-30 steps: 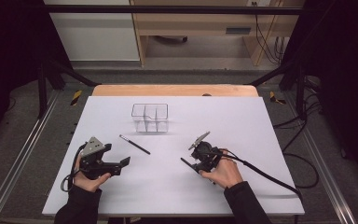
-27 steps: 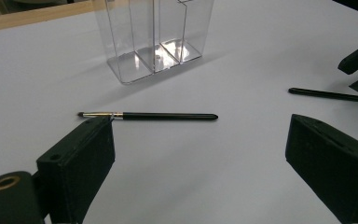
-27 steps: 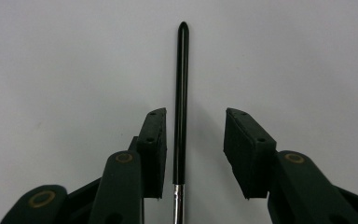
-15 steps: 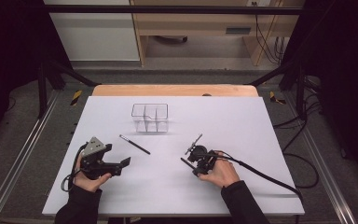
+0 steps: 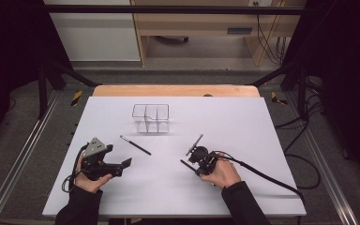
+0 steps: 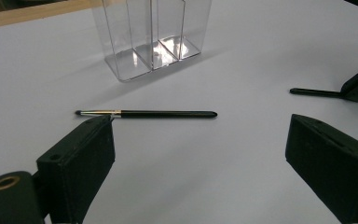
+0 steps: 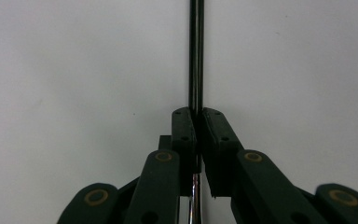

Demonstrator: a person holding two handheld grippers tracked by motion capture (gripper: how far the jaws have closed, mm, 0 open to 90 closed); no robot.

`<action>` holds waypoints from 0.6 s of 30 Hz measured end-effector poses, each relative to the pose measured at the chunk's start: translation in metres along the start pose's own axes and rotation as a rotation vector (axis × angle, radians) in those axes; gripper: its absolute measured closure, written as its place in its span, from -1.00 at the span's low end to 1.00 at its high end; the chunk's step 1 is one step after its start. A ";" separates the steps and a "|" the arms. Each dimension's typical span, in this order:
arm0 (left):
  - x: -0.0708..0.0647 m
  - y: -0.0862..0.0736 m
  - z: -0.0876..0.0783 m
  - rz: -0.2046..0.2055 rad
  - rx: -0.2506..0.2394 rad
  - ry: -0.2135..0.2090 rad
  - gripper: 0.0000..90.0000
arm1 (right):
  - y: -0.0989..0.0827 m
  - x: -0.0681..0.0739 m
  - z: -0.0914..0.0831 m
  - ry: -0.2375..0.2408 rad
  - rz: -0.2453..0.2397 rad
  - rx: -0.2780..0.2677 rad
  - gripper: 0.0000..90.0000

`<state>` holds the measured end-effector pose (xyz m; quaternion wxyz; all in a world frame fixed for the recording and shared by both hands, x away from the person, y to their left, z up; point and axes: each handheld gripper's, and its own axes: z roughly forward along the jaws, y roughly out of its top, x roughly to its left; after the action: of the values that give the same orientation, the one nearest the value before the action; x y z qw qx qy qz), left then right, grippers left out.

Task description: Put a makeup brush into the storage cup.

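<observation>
The right claw has just been closing and now pinches a thin black brush between its pads; the handle runs straight out toward twelve o'clock in the right gripper view. In the high view that brush pokes out at about eight o'clock from the right claw and lies on or just above the white worktop; which of the two I cannot tell.

The left claw stands wide open with nothing in it, low over the worktop. A second brush lies flat just beyond it, bristle tip near the claw's left pad, with the clear divided holder farther off at twelve o'clock.

Both brushes look light, stiff and slim, with a glossy handle likely to roll or slip. A grip mid-handle, pads square across it, should hold best; the bristle end and metal collar are best left alone. The holder looks like brittle plastic, easily tipped.
</observation>
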<state>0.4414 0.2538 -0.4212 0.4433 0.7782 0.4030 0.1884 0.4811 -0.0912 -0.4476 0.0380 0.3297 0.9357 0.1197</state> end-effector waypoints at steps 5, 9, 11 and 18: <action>0.000 0.000 0.000 0.000 0.001 -0.002 -0.84 | 0.000 0.000 0.000 0.001 -0.004 -0.004 0.87; -0.001 0.000 0.000 0.002 0.000 -0.005 -0.84 | -0.001 0.000 -0.003 -0.004 -0.010 -0.028 0.87; -0.001 0.000 0.000 0.004 -0.001 -0.006 -0.83 | -0.001 -0.001 -0.007 -0.002 -0.007 -0.049 0.88; -0.005 0.002 0.000 0.020 0.001 -0.013 -0.83 | -0.003 -0.004 -0.026 0.017 -0.003 -0.132 0.88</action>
<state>0.4393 0.2493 -0.4194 0.4438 0.7836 0.3922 0.1875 0.4786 -0.1015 -0.4232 0.0521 0.3239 0.9266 0.1839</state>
